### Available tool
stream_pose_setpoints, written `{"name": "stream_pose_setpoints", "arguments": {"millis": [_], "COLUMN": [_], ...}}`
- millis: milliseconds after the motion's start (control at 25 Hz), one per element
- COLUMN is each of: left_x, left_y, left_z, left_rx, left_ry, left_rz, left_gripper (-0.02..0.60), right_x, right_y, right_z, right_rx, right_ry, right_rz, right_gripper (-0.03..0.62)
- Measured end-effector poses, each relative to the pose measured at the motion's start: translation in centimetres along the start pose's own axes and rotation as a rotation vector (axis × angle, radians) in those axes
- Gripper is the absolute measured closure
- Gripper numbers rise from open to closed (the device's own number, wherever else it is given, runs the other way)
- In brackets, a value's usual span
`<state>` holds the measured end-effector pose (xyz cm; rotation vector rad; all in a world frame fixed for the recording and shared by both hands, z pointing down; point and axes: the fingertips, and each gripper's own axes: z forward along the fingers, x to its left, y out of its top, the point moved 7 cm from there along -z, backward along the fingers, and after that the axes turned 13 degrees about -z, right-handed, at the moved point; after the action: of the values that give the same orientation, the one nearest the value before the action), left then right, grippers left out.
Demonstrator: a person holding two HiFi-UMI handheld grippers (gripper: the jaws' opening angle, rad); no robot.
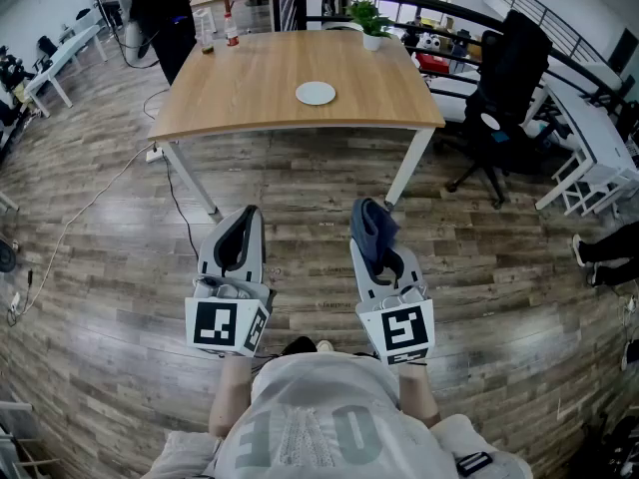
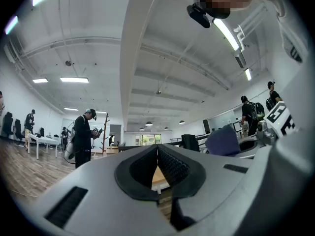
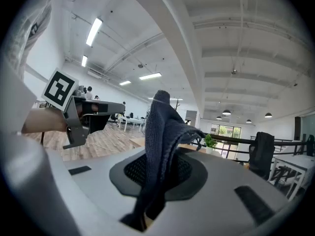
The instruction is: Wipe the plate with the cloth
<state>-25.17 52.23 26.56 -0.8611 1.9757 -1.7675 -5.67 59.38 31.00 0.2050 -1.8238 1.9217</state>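
Note:
A small white plate (image 1: 316,93) lies near the middle of a wooden table (image 1: 250,98), well ahead of both grippers. My right gripper (image 1: 371,226) is shut on a dark blue cloth (image 1: 373,230), which sticks up between its jaws (image 3: 162,136). My left gripper (image 1: 240,230) is shut with nothing in it; its dark pads (image 2: 170,163) meet. Both grippers hang over the wooden floor, short of the table's front edge. The cloth also shows in the left gripper view as a blue fold (image 2: 224,140) at the right.
A potted plant (image 1: 369,20) and bottles (image 1: 218,30) stand at the table's far edge. A black office chair (image 1: 499,88) sits right of the table, white desks (image 1: 594,138) beyond it. A person in black (image 1: 160,8) stands at the far left. Cables (image 1: 150,158) trail over the floor.

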Motion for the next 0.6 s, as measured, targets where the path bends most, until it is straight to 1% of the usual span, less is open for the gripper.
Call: {"name": "stream_pose_setpoints", "arguments": {"millis": [240, 400, 480, 600], "left_x": [-0.4, -1.1, -1.3, -0.6], "left_y": [0.5, 0.6, 0.7, 0.4], "left_z": [0.8, 1.1, 0.8, 0.5], "left_rx": [-0.015, -0.002, 0.005, 0.018], "left_ry": [-0.015, -0.031, -0.033, -0.013], "left_rz": [0.002, 0.011, 0.022, 0.025], "left_gripper": [0.574, 0.574, 0.574, 0.574], "right_x": [-0.8, -1.5, -1.4, -0.7], "right_y": [0.1, -0.4, -0.6, -0.9], "right_z": [0.0, -0.2, -0.1, 0.6], "right_rx": [-0.005, -0.005, -0.002, 0.007], "right_ry": [-0.015, -0.044, -0.042, -0.02], "right_rz": [-0.014, 0.003, 0.014, 0.028], "right_gripper": [0.539, 0.539, 0.539, 0.539]}}
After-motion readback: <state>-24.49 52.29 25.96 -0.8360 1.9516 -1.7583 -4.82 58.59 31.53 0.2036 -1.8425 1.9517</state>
